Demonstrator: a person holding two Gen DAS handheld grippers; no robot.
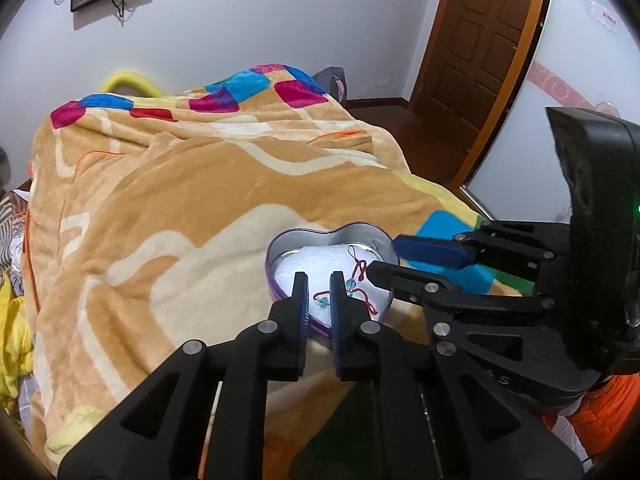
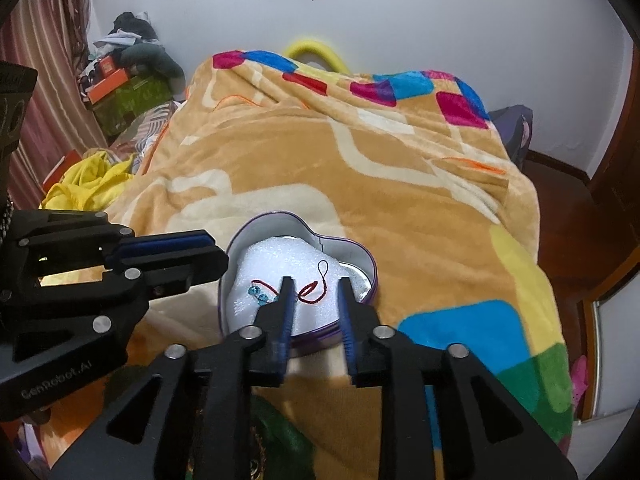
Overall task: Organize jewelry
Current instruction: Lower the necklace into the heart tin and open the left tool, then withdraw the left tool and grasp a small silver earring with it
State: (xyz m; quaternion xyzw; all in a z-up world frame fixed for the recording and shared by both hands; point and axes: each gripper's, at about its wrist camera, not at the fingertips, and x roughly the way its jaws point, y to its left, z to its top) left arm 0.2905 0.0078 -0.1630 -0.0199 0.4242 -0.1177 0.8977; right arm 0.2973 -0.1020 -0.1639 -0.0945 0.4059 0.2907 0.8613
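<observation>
The heart-shaped tin rests open on the blanket covering the bed, at about 6 o'clock of the blanket in both wrist views. A white foam pad fills the tin. The red cord with blue beads lies loose on the foam pad; the beads sit at the 9 o'clock end and a small dark loop at the 1 o'clock end in the right wrist view.

Left claw: fingers slightly parted over the near rim of the tin, with a narrow gap between the pads. Part of the cord shows through that gap, lying on the foam, and the pads do not press on it.

Right claw: fingers parted wider, standing over the foam. A curl of the cord lies between the fingers, ungripped. In the left wrist view this claw enters from 3 o'clock, tips at the tin's rim.
</observation>
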